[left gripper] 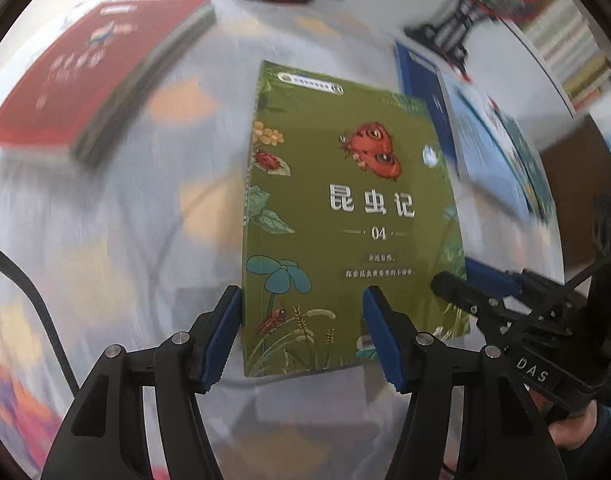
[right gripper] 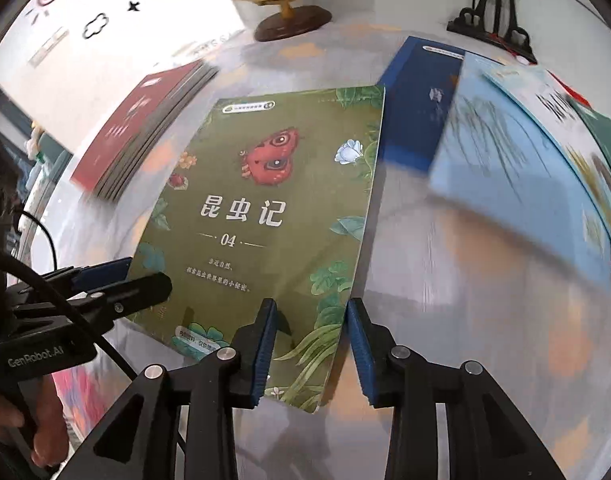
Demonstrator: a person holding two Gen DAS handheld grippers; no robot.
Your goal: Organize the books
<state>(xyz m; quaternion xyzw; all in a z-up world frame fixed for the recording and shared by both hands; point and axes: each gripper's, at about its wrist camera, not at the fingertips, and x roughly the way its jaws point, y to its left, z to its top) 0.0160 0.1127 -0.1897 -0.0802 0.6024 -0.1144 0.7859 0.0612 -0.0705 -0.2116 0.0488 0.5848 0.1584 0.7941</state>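
And here's the green insect book (left gripper: 345, 208), volume 04, red butterfly on the cover, held cover-up over the middle of the tabletop (left gripper: 145, 220). It shows crisp in both wrist views while everything round it smears.

The left claw (left gripper: 301, 300) is clamped on its spine-side edge near the bottom corner. From the right wrist we see one finger (right gripper: 157, 284) lying on the cover and a blue pad (right gripper: 105, 270) tucked underneath.

The right claw (right gripper: 309, 312) is clamped on the opposite long edge, again near the bottom corner. From the left wrist its top finger (left gripper: 457, 284) presses on the cover with blue showing beneath.

Moving outward, a stack of red books (left gripper: 85, 80) sits toward the back left corner. To the right we have a dark blue book (right gripper: 421, 100), with a light blue book (right gripper: 505, 180) overlapping it, running toward the right edge. At the back edge stands a globe on a brown base (right gripper: 293, 20), and in the back right corner a black ornate stand (right gripper: 497, 12). A pale cloth with orange patches covers the tabletop. A hand (right gripper: 9, 420) grips the left handle.
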